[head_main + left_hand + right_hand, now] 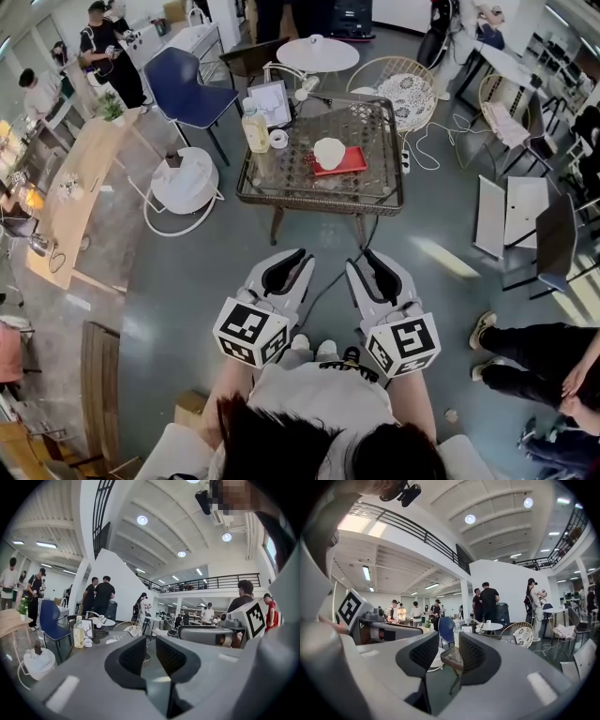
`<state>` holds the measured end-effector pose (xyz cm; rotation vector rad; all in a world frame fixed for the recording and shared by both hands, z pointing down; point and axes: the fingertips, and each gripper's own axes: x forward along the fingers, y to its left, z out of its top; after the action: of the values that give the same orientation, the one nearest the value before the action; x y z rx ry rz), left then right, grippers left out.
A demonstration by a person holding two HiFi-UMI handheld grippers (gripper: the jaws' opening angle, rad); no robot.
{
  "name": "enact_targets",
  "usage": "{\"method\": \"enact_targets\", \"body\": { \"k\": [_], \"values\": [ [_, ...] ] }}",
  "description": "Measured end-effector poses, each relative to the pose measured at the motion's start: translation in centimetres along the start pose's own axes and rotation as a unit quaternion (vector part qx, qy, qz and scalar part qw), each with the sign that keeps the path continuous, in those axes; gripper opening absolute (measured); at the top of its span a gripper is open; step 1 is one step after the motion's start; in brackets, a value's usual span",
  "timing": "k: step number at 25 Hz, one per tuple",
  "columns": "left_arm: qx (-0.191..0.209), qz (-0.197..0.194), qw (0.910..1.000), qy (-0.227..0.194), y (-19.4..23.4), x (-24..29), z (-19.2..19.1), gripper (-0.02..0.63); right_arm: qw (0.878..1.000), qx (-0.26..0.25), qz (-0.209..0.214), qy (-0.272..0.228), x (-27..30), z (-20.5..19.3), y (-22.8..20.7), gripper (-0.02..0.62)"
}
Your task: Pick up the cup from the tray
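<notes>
A white cup (329,152) stands on a red tray (349,163) near the middle of a glass-topped wicker table (375,192), seen in the head view. Both grippers are held low in front of the person's body, well short of the table. The left gripper (298,255) (151,656) and the right gripper (361,258) (449,656) point toward the table, each with its jaws close together and nothing between them. In the left gripper view only the table's left part shows, with a bottle (78,632).
On the table also stand a bottle (254,127), a tape roll (278,139) and a framed picture (270,101). A blue chair (192,89), a white stool (185,178), a wicker chair (398,94) and a round white table (317,53) surround it. A person's legs (534,356) are at right.
</notes>
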<state>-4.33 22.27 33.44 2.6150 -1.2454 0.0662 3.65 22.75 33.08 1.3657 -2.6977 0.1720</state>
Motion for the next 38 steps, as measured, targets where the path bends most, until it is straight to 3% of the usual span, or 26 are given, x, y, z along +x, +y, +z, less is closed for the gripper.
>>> {"method": "enact_targets", "body": {
  "k": [3, 13, 19, 23, 30, 38],
  "values": [
    [-0.005, -0.004, 0.9999, 0.015, -0.1, 0.2, -0.5, 0.101, 1.0, 0.003, 0.014, -0.01, -0.7, 0.1, -0.4, 0.189],
    [0.001, -0.001, 0.9998, 0.018, -0.5, 1.8, -0.2, 0.103, 0.999, 0.01, 0.02, -0.025, -1.1, 0.8, -3.5, 0.247],
    [-0.016, 0.013, 0.9997, 0.012, 0.1, 2.6, 0.0, 0.103, 0.999, -0.003, 0.026, -0.025, -0.6, 1.3, -5.0, 0.264],
    [0.011, 0.016, 0.9997, 0.017, 0.4, 3.3, 0.0, 0.103, 1.0, -0.001, 0.021, -0.02, 0.0, 0.6, -6.0, 0.264],
    [0.015, 0.023, 0.9995, 0.016, 4.0, 5.1, 0.2, 0.103, 0.999, -0.011, 0.035, -0.02, 2.9, 0.4, -6.5, 0.299],
    [0.021, 0.002, 0.9995, 0.026, 9.1, 9.8, 0.9, 0.114, 0.999, -0.009, 0.04, -0.016, 9.5, 0.6, -8.9, 0.344]
  ]
}}
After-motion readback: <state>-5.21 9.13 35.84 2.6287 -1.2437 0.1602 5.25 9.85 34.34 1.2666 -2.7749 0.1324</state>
